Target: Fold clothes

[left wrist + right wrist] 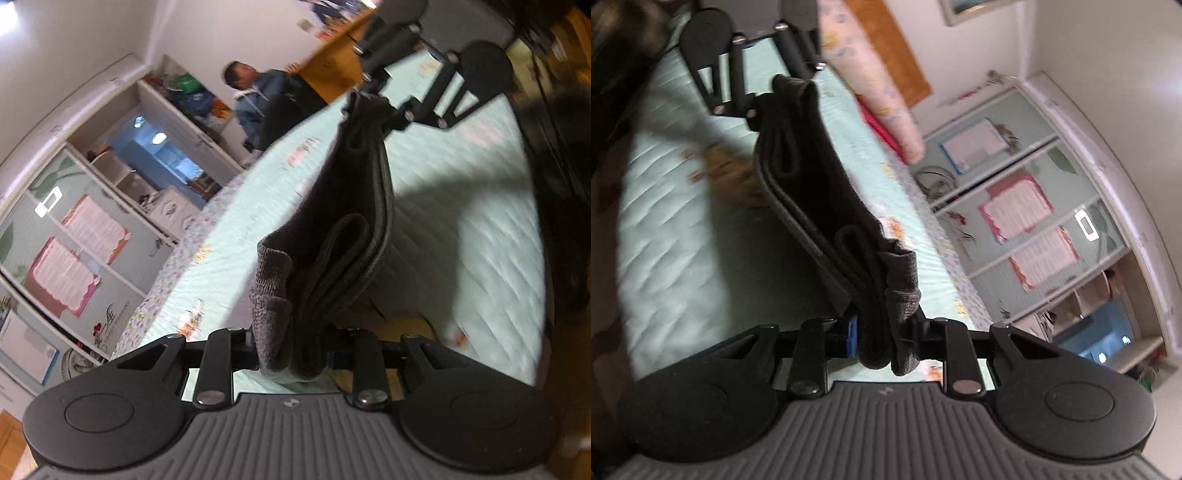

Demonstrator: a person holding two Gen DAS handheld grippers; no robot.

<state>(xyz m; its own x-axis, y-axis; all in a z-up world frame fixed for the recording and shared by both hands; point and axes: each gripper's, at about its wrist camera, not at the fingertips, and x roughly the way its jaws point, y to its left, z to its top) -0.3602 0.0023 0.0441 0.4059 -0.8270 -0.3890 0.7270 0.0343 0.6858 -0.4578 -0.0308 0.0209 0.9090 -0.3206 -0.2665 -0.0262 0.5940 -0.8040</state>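
Observation:
A dark grey knitted garment [351, 206], folded into several layers, hangs stretched between my two grippers above the bed. In the left wrist view my left gripper [291, 354] is shut on one bunched ribbed end, and the right gripper [384, 107] pinches the far end at the top. The right wrist view shows the same garment [820, 192] from the other side. There my right gripper [886, 347] is shut on the near bunched end, and the left gripper [757, 107] holds the far end. Both views are tilted.
The bed [461, 192] under the garment has a pale green quilted cover [683, 240]. A blurred brown object [731, 173] lies on it. A pink rolled quilt [875, 85] lies at the bed's far side. A person [258, 99] stands beyond the bed near a white wardrobe [92, 221].

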